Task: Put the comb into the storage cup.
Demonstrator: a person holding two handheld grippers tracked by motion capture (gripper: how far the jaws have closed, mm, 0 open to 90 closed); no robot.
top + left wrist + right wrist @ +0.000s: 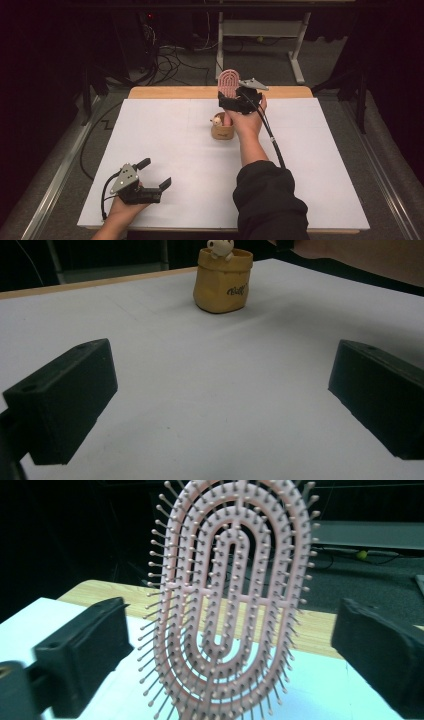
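1. In the right gripper view, the handle of the pink plastic hairbrush with an oval openwork head [232,605] is cut off at the bottom edge, so what carries the brush cannot be seen there.
2. In the high view, the brush [228,82] stands upright above the small tan pouch-shaped holder [222,131] near the far middle of the white tabletop [190,150]. The person's right hand [247,120] covers part of the holder, and it is hard to tell if the handle sits inside it.
3. The right hand-held gripper [235,100] is released: in its own view the two black jaws stand wide apart on both sides of the brush head, not touching it.
4. The left gripper view shows the holder [223,280] from the side, with dark writing on its front and a small cream figure [220,247] at its rim, cut off by the top edge.
5. The left hand-held gripper [155,175] rests low at the near left of the tabletop, well apart from the holder, jaws spread and holding nothing.
6. The brush head has concentric oval loops with thin ball-tipped pins.
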